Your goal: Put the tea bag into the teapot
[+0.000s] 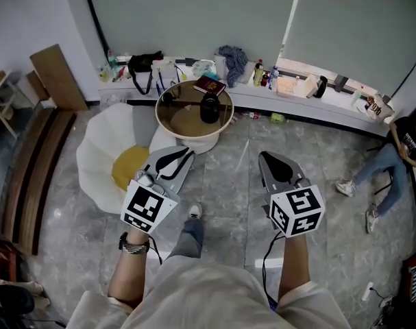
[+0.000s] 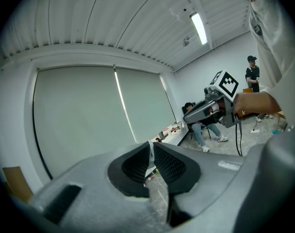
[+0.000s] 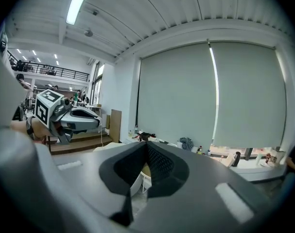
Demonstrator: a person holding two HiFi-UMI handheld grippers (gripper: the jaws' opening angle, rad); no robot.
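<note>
A dark teapot stands on a round glass table ahead of me, next to a red book. No tea bag can be made out in any view. My left gripper is held above the floor, short of the table, with its jaws closed together and nothing between them. To its right, level with it, my right gripper is also shut and empty. Both point up toward the blinds and ceiling. Each gripper shows in the other's view: the right gripper, the left gripper.
A white petal-shaped chair with a yellow cushion stands left of the table. The windowsill behind carries bags, bottles and clutter. A person sits at the right. A wooden bench runs along the left. My own foot is on the grey tiles.
</note>
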